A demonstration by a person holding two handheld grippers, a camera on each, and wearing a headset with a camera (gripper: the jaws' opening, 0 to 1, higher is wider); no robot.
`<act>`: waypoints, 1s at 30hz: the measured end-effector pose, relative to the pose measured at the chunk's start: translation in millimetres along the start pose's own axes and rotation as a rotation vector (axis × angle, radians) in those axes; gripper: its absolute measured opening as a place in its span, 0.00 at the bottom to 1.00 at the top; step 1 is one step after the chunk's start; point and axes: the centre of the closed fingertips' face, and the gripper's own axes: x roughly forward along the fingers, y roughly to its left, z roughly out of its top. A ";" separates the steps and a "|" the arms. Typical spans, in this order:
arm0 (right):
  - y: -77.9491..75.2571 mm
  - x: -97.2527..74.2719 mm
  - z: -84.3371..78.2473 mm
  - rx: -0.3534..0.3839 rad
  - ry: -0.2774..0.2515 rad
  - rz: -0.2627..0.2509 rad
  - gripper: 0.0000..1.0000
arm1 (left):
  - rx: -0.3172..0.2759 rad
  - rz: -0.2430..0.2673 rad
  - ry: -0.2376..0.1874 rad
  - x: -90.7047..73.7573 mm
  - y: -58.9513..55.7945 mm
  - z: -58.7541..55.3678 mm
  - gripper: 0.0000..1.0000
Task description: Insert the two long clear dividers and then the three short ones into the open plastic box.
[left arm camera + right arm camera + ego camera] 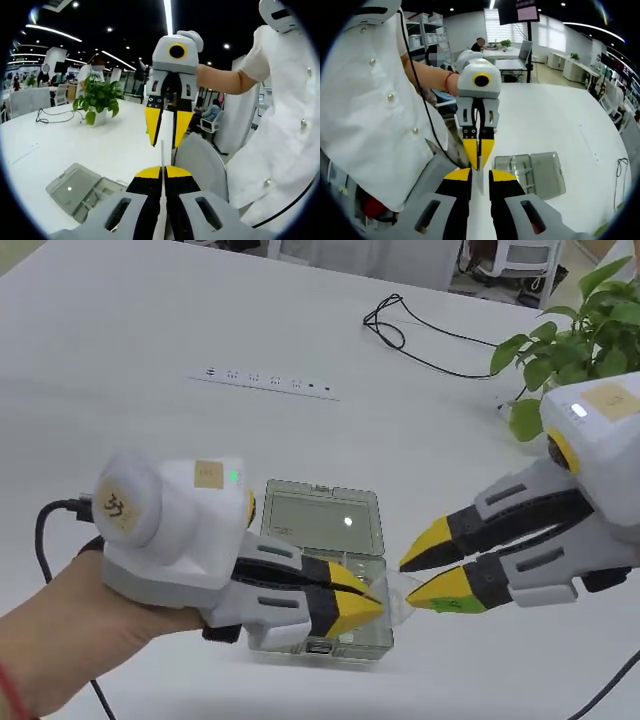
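Jaws of the left gripper (365, 608), low and left of centre in the head view, are pressed together on a clear divider (393, 598), which sticks out from their yellow tips just above the open plastic box (322, 525) at bottom centre. Facing it from the right of the frame, the right gripper (406, 580) has its jaws narrowly parted at the divider's far edge; whether they touch it I cannot tell. The box lies on a white table (150, 330), lid flat behind the base. A plant (575, 335) stands at upper right.
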 end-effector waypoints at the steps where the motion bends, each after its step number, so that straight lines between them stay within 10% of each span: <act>1: 0.4 0.3 -0.8 -0.002 0.004 0.005 0.13 | 0.008 -0.002 0.002 -0.1 -0.7 -0.3 0.00; 30: 9.9 6.9 -1.0 -0.012 -0.001 0.056 0.03 | 0.002 -0.009 -0.015 -1.8 -3.3 -0.5 0.00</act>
